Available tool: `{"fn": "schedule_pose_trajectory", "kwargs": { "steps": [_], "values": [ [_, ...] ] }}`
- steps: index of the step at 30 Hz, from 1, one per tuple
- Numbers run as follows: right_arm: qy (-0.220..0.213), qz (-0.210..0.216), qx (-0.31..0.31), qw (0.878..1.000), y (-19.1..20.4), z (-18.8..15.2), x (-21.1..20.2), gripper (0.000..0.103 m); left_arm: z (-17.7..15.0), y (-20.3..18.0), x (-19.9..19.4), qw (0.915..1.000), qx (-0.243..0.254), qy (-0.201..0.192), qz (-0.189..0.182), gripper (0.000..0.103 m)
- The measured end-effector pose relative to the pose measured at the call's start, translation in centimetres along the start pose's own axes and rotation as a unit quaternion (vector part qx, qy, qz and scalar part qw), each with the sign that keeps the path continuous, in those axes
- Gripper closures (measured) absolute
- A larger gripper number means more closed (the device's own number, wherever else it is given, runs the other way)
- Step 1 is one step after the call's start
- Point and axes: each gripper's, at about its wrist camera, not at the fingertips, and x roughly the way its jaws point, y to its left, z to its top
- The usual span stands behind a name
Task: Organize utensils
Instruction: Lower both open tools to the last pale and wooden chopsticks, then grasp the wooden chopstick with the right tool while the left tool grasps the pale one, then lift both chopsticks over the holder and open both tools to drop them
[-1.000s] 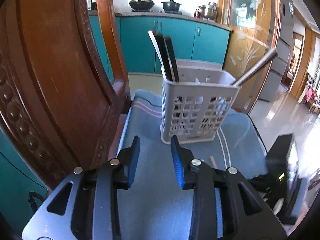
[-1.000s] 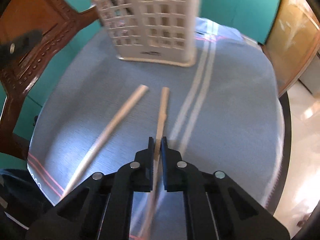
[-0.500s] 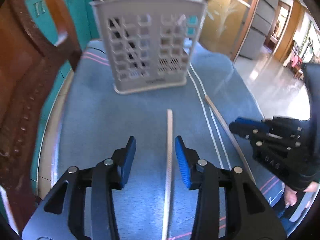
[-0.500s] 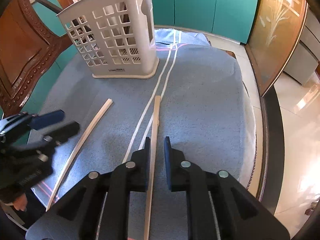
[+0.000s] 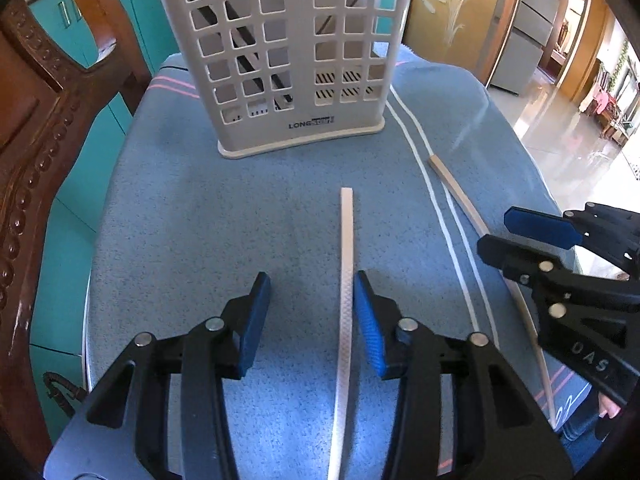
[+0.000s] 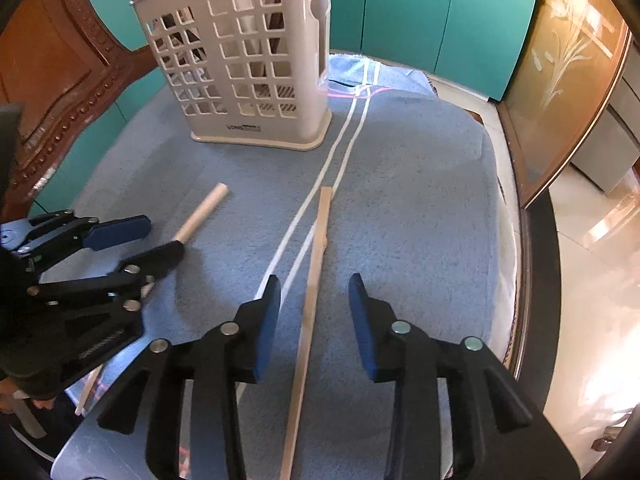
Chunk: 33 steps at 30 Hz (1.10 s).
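Observation:
A pale chopstick (image 5: 347,240) lies lengthwise on the blue towel (image 5: 200,220). My left gripper (image 5: 311,280) straddles it with jaws closing; the stick rests against the right pad and the left pad stands well clear. A tan wooden chopstick (image 6: 322,232) lies flat between the fingers of my right gripper (image 6: 314,280), whose jaws are opening and touch it on neither side. Each view shows the other tool: right gripper (image 5: 500,232), left gripper (image 6: 160,236). The white slotted utensil basket (image 5: 296,40) stands upright at the towel's far end with dark utensils inside.
A carved wooden chair back (image 5: 32,120) rises along the left edge of the towel. Teal cabinets (image 6: 420,12) stand behind the basket. To the right, the towel ends at a drop to a glossy floor (image 6: 592,240). A hand (image 5: 608,412) shows at the lower right.
My right gripper let go of the tan chopstick and spread its jaws; the stick now lies on the towel. My left gripper dropped and tipped down over the pale chopstick.

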Motion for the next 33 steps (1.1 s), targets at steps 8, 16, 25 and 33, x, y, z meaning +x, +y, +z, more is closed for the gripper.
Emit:
{"fn": "schedule_pose_trajectory", "kwargs": {
  "steps": [8, 16, 25, 33],
  "values": [
    [-0.003, 0.003, -0.011, 1.000, 0.7, 0.1, 1.0, 0.095, 0.2, -0.2, -0.2, 0.9999, 0.012, -0.006, 0.004, 0.095],
    [-0.068, 0.029, -0.007, 0.997, 0.2, 0.6, -3.0, 0.097, 0.9, 1.2, -3.0, 0.9985, -0.005, -0.053, 0.007, 0.096],
    [-0.221, 0.082, 0.025, 0.972, -2.6, -0.5, -15.5, 0.097, 1.1, 3.8, -14.6, 0.9797, -0.029, -0.197, -0.016, 0.096],
    [-0.336, 0.079, 0.014, 0.938, -1.8, 4.6, -24.1, 0.097, 4.9, 4.7, -25.4, 0.9429, -0.034, -0.330, -0.032, 0.096]
  ]
}}
